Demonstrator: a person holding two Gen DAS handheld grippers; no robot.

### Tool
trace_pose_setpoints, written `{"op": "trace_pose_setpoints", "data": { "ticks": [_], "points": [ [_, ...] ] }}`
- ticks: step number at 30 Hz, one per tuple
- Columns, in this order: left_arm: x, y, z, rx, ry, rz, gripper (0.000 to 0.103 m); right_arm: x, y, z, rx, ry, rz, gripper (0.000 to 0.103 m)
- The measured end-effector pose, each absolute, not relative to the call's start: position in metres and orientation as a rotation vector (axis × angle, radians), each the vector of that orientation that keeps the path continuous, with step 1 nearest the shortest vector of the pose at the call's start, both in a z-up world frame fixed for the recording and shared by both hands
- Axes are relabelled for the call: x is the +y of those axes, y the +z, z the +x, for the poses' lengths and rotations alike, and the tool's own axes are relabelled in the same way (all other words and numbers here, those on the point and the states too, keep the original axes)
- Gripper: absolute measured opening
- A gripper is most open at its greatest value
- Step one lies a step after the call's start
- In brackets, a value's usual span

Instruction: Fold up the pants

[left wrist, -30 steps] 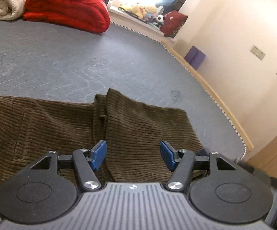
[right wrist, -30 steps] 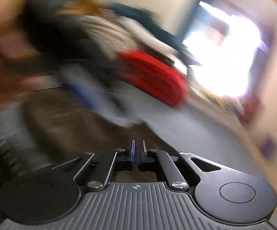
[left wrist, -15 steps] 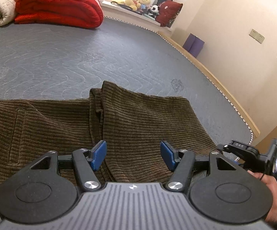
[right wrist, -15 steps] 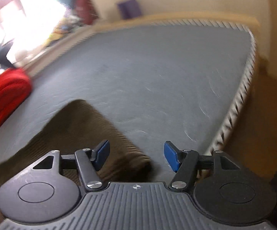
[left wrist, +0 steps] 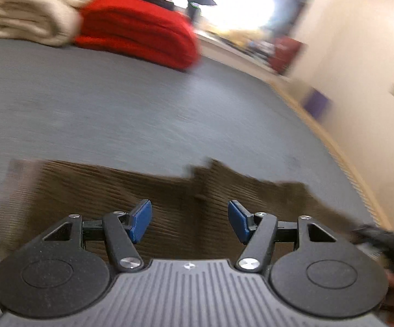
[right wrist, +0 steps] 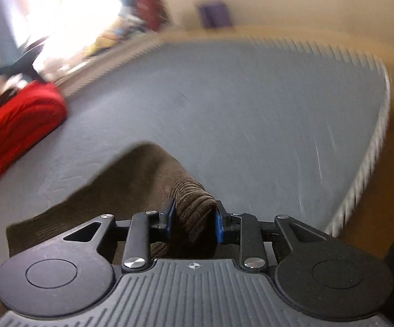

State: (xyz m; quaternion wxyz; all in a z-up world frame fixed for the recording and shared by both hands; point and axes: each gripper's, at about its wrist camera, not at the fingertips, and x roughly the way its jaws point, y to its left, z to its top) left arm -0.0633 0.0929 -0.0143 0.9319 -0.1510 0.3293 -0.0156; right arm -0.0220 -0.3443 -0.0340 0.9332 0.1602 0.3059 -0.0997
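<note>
Lying flat on the gray mattress (left wrist: 142, 114): brown corduroy pants (left wrist: 109, 199), sitting around 6 o'clock. Hovering over them with the left gripper (left wrist: 190, 222), fingers spread wide, gripping nothing. Pinching a bunched fold of pants (right wrist: 194, 209) with the right gripper (right wrist: 194, 219). Sitting off at 11 o'clock: red blanket (left wrist: 137, 30), all blurry.

Pants (left wrist: 148, 199) lie spread on the mattress (left wrist: 131, 114), directly ahead of the left gripper (left wrist: 187, 220), whose fingers stand apart above the cloth with nothing between them. A bunched fold of the pants (right wrist: 167, 185) sits between the fingers of the right gripper (right wrist: 193, 219), touching both, with the rest trailing toward 8 o'clock. Folded blankets (left wrist: 131, 30) rest on the mattress far side at 11 o'clock in the left view; the mattress edge (right wrist: 371, 147) runs at 3 o'clock in the right view.
</note>
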Motion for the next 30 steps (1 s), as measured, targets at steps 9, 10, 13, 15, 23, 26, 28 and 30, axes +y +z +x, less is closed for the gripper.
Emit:
{"op": "trace_pose_setpoints", "data": {
  "ticks": [9, 10, 13, 15, 23, 26, 28, 30],
  "points": [
    [0.217, 0.007, -0.121, 0.505, 0.41, -0.407, 0.068, -0.065, 0.049, -0.094, 0.229, 0.447, -0.416, 0.027],
    [0.23, 0.007, -0.127, 0.501, 0.439, -0.44, 0.068, -0.037, 0.04, -0.107, 0.232, 0.548, -0.486, 0.028],
    [0.26, 0.003, -0.138, 0.528, 0.481, -0.542, 0.068, 0.022, 0.004, -0.144, 0.3, 0.823, -0.685, 0.029],
    [0.27, 0.001, -0.141, 0.553, 0.477, -0.577, 0.068, 0.029, -0.002, -0.167, 0.354, 0.97, -0.677, 0.029],
    [0.266, -0.007, -0.122, 0.635, 0.342, -0.643, 0.064, -0.053, 0.034, -0.161, 0.409, 0.982, -0.52, 0.054],
    [0.262, -0.005, -0.095, 0.733, 0.191, -0.598, 0.054, -0.079, 0.021, -0.131, 0.464, 0.923, -0.593, 0.053],
    [0.261, -0.001, -0.076, 0.77, 0.117, -0.502, 0.054, -0.09, 0.014, -0.137, 0.428, 0.918, -0.661, 0.053],
    [0.263, 0.0, -0.058, 0.777, 0.034, -0.452, 0.054, -0.087, 0.003, -0.147, 0.376, 0.89, -0.733, 0.057]
  ]
}}
